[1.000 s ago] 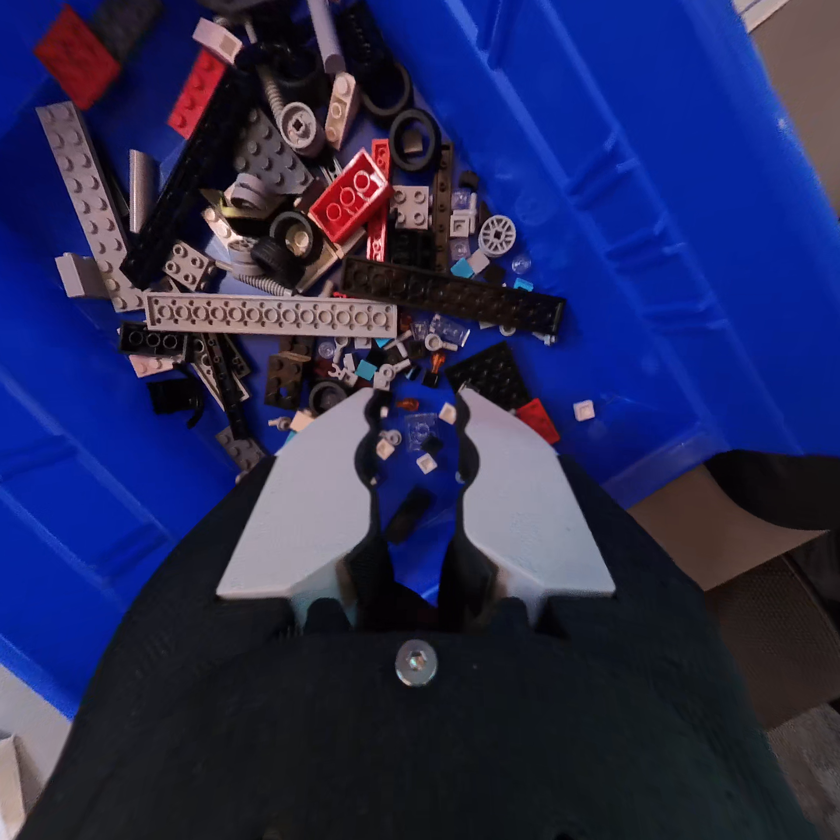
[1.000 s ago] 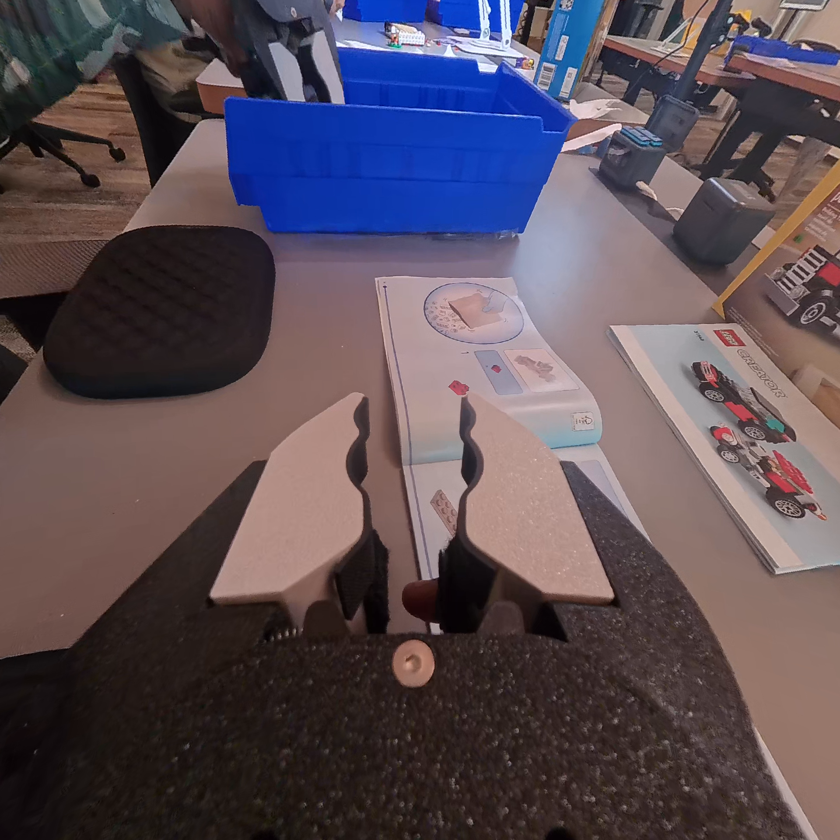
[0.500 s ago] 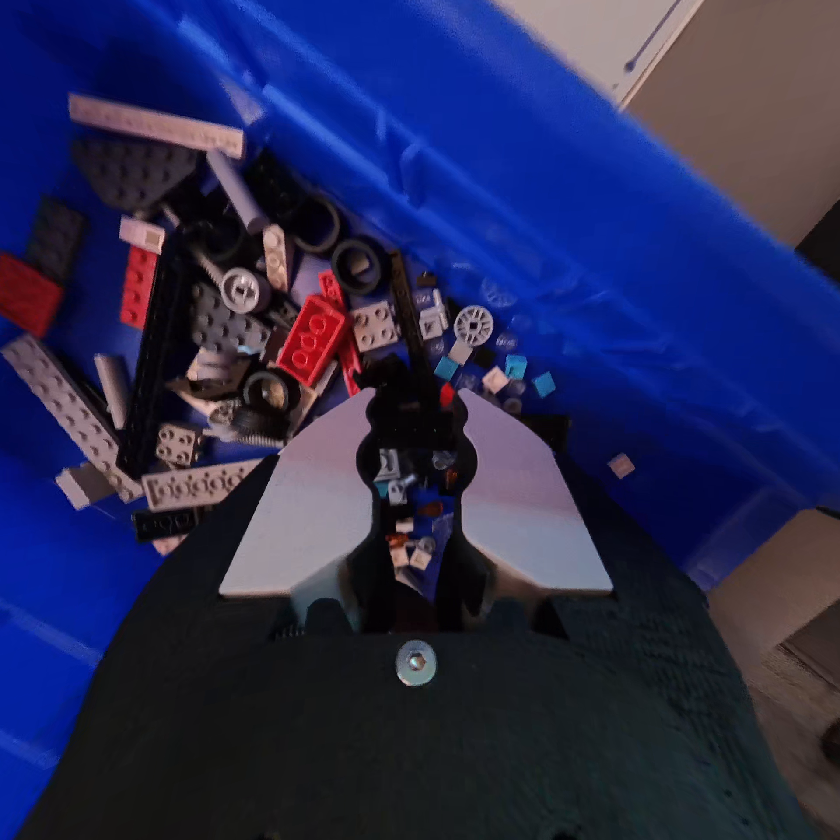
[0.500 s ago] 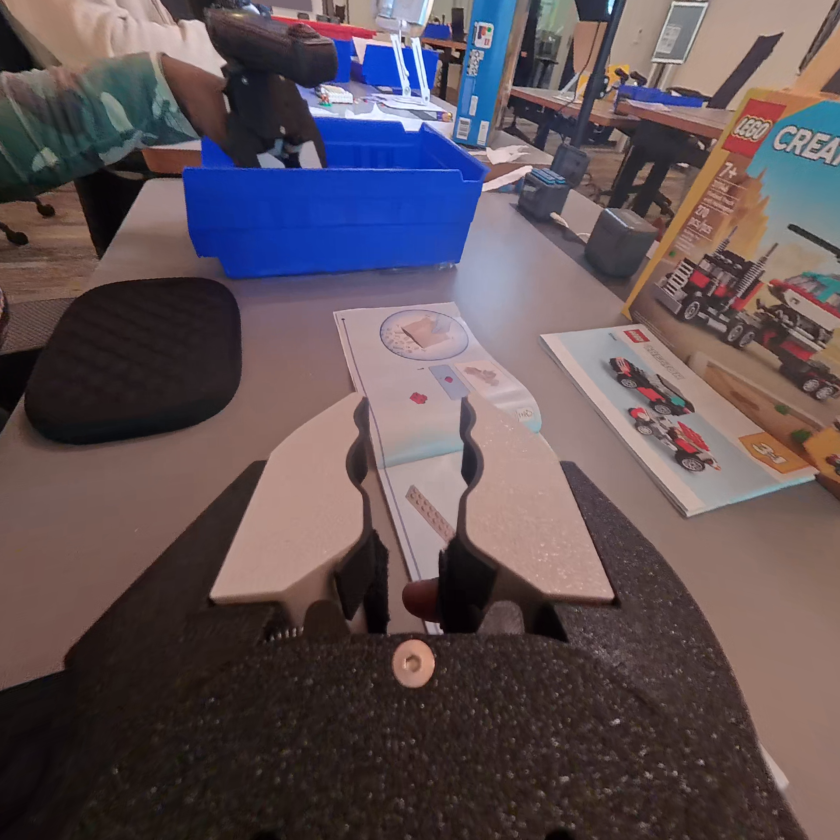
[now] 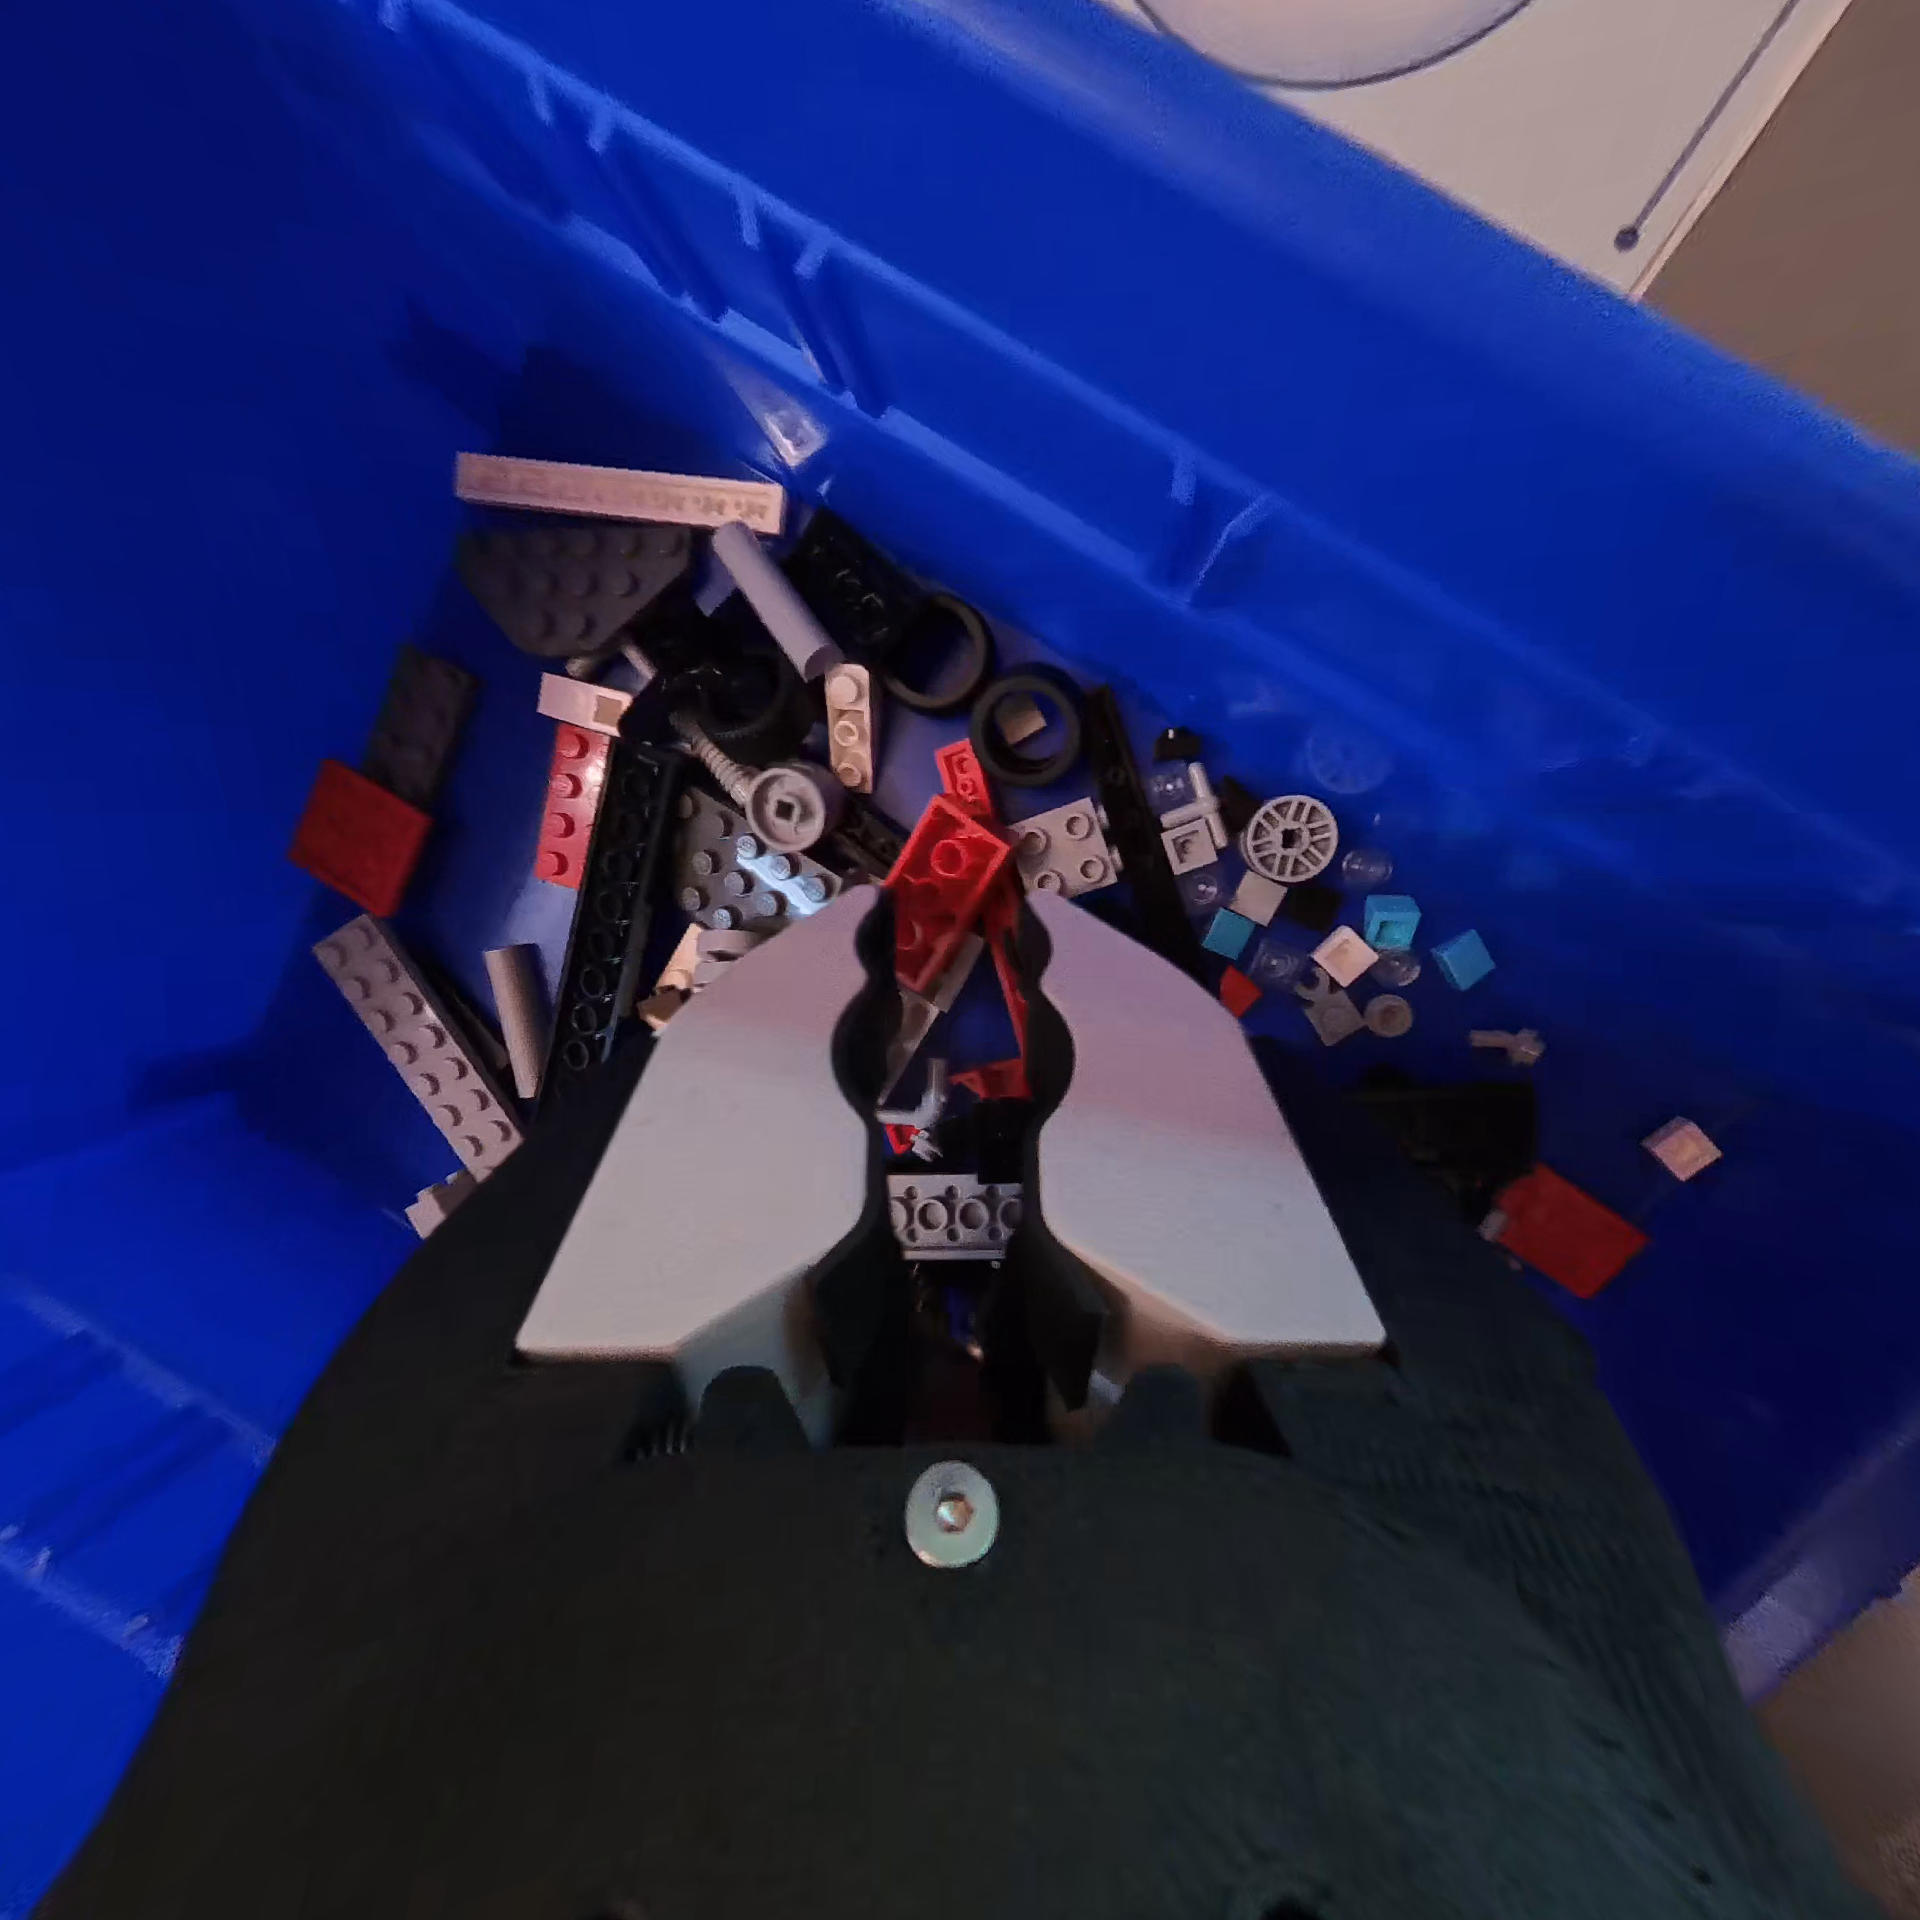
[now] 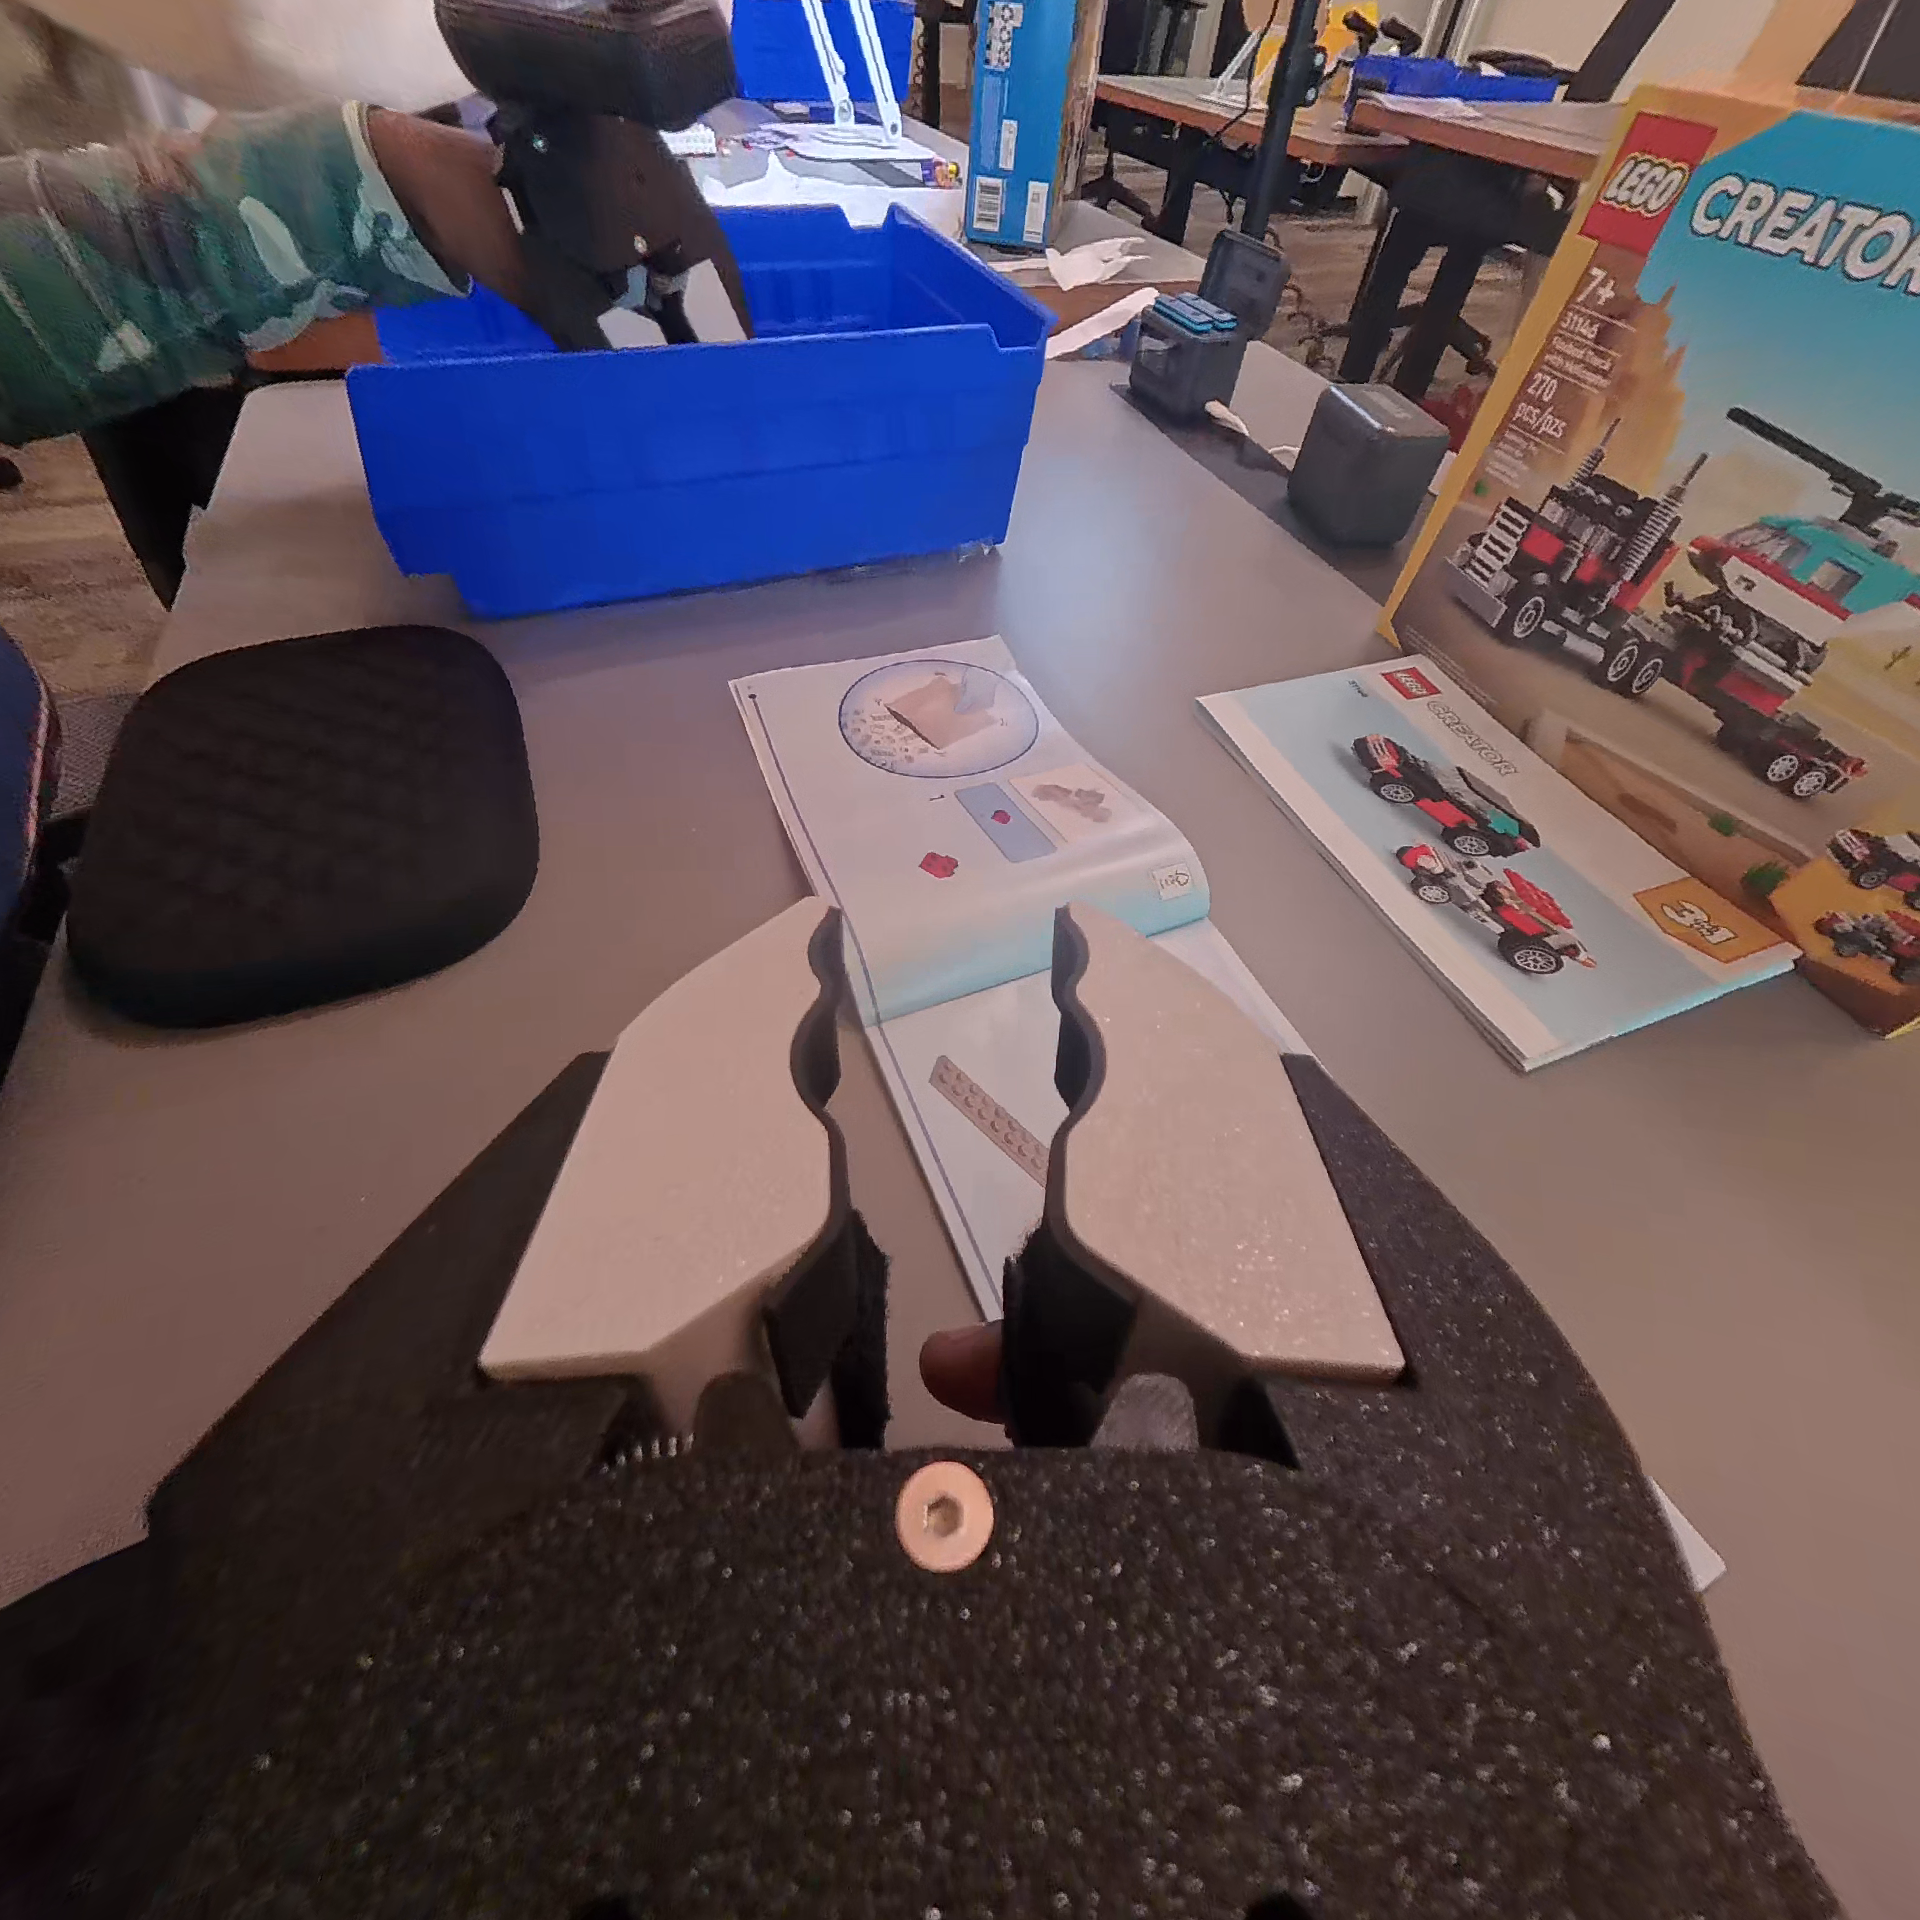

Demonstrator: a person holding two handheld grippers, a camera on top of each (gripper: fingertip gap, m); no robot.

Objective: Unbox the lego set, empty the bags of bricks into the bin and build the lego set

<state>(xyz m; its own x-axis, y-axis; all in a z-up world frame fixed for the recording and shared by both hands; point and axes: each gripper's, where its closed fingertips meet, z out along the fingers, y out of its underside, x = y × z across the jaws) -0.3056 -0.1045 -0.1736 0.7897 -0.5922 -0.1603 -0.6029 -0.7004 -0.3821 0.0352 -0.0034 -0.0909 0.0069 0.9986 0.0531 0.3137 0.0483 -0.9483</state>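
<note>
My left gripper is open inside the blue bin, its tips just over a red brick in a pile of loose grey, black and red bricks. A long black plate and a grey plate lie to the left. In the right wrist view the left gripper reaches into the bin. My right gripper is open and empty, above the open instruction booklet on the grey table.
A black quilted pad lies left of the booklet. A second booklet and the set's box stand at the right. Two dark grey devices sit behind. A person's green sleeve holds the left gripper. One gripper's finger ends stand about 35 cm off the other's. The long black plate is closer to my left gripper, around 5 cm from its tips; the right tips are 40 cm off.
My left gripper has moved forward over the pile, from the small pieces to the red brick. My right gripper's view has swung right, bringing the box into sight.
</note>
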